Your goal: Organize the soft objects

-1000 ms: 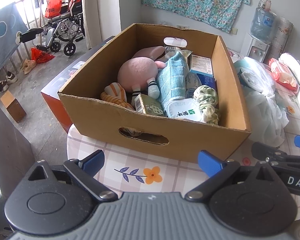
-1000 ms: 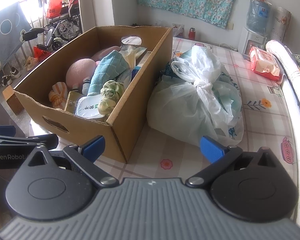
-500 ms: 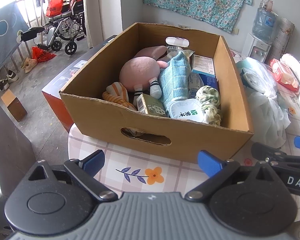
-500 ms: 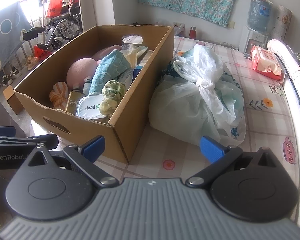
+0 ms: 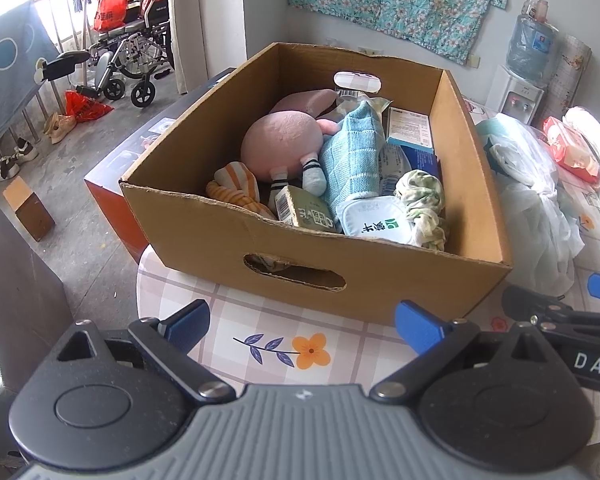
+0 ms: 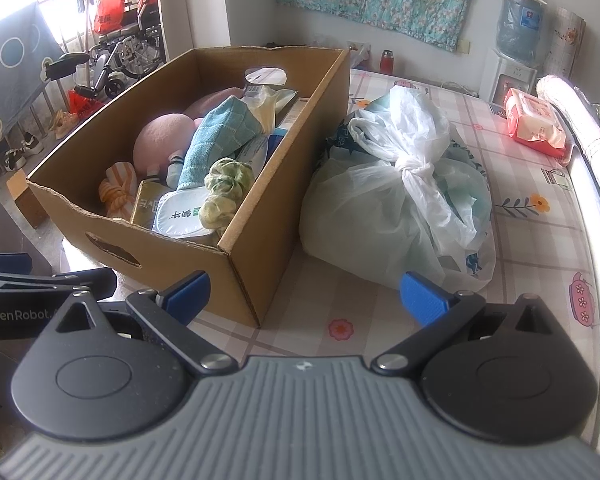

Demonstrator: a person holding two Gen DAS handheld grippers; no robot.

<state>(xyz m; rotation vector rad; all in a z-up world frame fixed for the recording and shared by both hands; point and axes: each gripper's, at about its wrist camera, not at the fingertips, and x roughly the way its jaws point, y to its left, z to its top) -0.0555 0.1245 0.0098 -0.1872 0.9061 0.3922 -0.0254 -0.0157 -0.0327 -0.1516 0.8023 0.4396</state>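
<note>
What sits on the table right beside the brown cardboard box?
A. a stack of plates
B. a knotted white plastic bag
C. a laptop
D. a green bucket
B: a knotted white plastic bag, stuffed full and tied at the top, rests on the flower-patterned tablecloth against the side of the brown cardboard box.

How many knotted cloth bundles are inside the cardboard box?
2. An orange striped knotted cloth lies by the near-left wall of the cardboard box; a green patterned knotted cloth lies at the near-right corner. Others may be buried underneath.
</note>
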